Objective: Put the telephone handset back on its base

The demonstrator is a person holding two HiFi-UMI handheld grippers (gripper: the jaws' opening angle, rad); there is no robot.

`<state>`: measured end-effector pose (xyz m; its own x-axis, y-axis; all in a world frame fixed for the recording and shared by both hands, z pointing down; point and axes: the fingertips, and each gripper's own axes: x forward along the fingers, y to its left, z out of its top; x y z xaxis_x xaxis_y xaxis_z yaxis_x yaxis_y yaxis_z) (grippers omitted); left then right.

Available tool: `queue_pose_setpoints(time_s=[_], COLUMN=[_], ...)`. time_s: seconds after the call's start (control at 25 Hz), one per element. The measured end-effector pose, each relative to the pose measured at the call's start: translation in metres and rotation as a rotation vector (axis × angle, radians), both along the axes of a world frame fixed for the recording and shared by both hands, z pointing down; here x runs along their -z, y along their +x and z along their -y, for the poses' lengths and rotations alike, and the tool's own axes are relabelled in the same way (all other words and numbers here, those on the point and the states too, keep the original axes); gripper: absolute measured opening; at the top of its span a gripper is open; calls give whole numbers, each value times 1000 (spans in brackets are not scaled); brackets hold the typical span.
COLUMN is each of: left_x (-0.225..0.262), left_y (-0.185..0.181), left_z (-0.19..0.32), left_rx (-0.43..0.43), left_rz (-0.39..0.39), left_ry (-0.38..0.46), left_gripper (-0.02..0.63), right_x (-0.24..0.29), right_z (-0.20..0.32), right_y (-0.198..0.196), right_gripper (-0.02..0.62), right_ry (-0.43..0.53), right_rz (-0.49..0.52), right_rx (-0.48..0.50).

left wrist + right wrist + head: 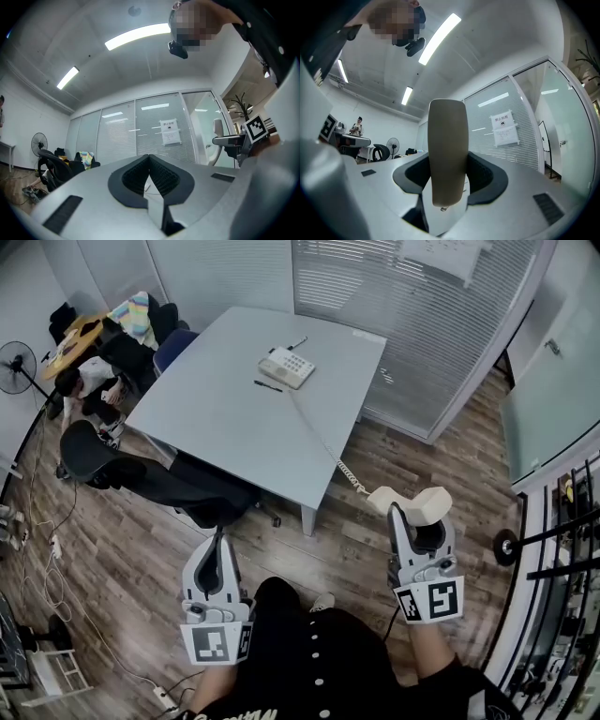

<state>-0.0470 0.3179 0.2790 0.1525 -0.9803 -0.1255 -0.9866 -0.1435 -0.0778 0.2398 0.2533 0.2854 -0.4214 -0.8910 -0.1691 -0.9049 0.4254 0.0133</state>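
The right gripper [420,521] has its jaws set wide and pressed on the beige telephone handset [414,503]. In the right gripper view the handset [448,150] stands upright between the two dark pads, filling the gap. The left gripper [217,545] hangs low with its jaws closed together and nothing between them.

Location of the task item: the handset is held in the air over the wooden floor, well apart from the grey table [216,409]. Its base [286,367] sits on the far part of that table, with a pen [267,385] just beside it. The cord [321,444] runs from the base across the tabletop, off the edge and to the handset.

Step in hand, in my judgement: carry; the handset is gripped but not yet returned.

Next move calls for bringing the handset over the base, laying it level along the cradle, minding the cord, then releasing.

Containers: none noted. The base cradle is too small for me to make out.
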Motion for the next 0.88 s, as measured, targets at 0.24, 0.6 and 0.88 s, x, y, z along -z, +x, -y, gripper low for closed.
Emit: queue_pose_setpoints(time_s=[0.24, 0.6, 0.88], left_x=[-4, -9, -7], left_y=[5, -2, -13], left_z=[17, 74, 133], left_rx=[-4, -49, -65], left_rz=[-5, -10, -11], left_ry=[8, 21, 24], left_gripper=[15, 15, 15], right_x=[-4, -6, -12], right_z=[19, 61, 111], right_y=[0, -11, -16], right_gripper=[233, 233, 233], right_ry=[-9, -5, -24], right_rz=[-11, -15, -14], right_rx=[16, 4, -14])
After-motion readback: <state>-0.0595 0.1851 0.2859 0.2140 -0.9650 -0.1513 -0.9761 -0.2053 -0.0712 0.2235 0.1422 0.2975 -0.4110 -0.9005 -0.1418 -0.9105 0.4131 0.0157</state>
